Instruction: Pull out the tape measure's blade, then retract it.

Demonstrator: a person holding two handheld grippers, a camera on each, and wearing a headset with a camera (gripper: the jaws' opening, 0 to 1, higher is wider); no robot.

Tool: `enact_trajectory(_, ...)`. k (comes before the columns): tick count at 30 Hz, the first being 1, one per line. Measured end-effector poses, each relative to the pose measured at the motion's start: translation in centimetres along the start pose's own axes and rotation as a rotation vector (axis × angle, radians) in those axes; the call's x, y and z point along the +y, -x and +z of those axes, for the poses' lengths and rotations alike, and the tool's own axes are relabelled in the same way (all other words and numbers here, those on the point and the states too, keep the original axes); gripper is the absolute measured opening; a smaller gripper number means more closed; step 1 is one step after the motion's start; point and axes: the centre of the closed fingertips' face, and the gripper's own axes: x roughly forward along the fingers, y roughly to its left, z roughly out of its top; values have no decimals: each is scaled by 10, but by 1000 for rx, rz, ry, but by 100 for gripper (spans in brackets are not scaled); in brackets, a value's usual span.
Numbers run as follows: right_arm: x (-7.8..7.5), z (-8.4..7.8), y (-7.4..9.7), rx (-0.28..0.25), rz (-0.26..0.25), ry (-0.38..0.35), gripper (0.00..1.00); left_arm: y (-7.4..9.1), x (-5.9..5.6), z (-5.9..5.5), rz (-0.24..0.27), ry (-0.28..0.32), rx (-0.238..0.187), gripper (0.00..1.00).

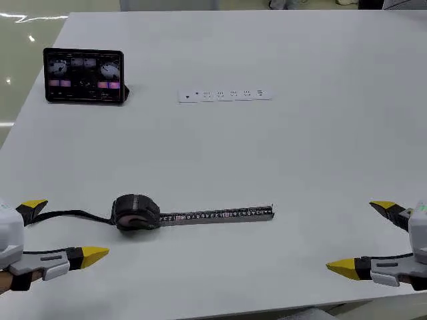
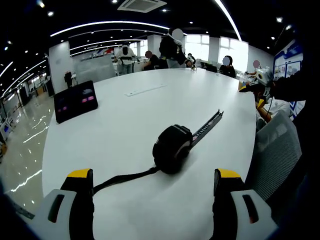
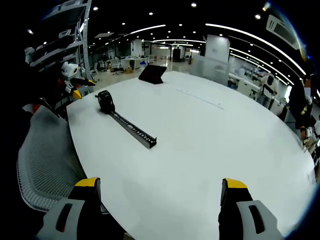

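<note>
standing open and empty: left tool, at the near left edge of the desk, yellow-tipped jaws spread wide, nothing between the pads. right tool at the near right edge, jaws equally wide apart, also gripping nothing.

tape measure: dark rounded case lying on the desk just ahead of the left tool, centred between its jaws in the left gripper view. black wrist strap trails from the case back toward the left tool; its end lies close to one jaw tip, contact cannot be told.

blade: drawn out of the case, lying flat on the desk, running straight toward the right tool. hook end is well apart from the right tool, bare desk between them.

farther out: white power strip flat on the desk beyond the blade. tablet propped upright at the far left, screen lit. grey mesh chair against the near desk edge in the right gripper view.
</note>
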Motion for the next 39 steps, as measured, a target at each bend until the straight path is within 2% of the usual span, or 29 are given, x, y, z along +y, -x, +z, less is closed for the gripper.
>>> enact_trajectory(3,1,6,-3,11,13,32,99,-5,-3,1,-8,-2,32,99)
enact_trajectory(7,-6,12,-7,21,23,65,99,-8,-7,7,-14,-4,35,99)
enact_trajectory(14,-5,24,-14,49,52,128,99,-16,-13,17,-15,22,29,99)
enact_trajectory(20,-7,31,-21,81,80,181,99,-23,-21,20,-12,4,35,99)
enact_trajectory(23,-12,34,-26,94,93,208,99,-28,-27,25,-11,18,27,99)
enact_trajectory(26,-10,37,-30,110,101,228,99,-32,-34,29,-26,33,16,99)
enact_trajectory(31,-9,41,-37,132,124,271,99,-40,-41,30,-24,53,25,99)
enact_trajectory(35,-9,43,-43,145,138,295,99,-45,-37,28,22,86,37,99)
enact_trajectory(39,-9,49,-52,142,151,325,99,-48,-39,28,27,129,35,99)
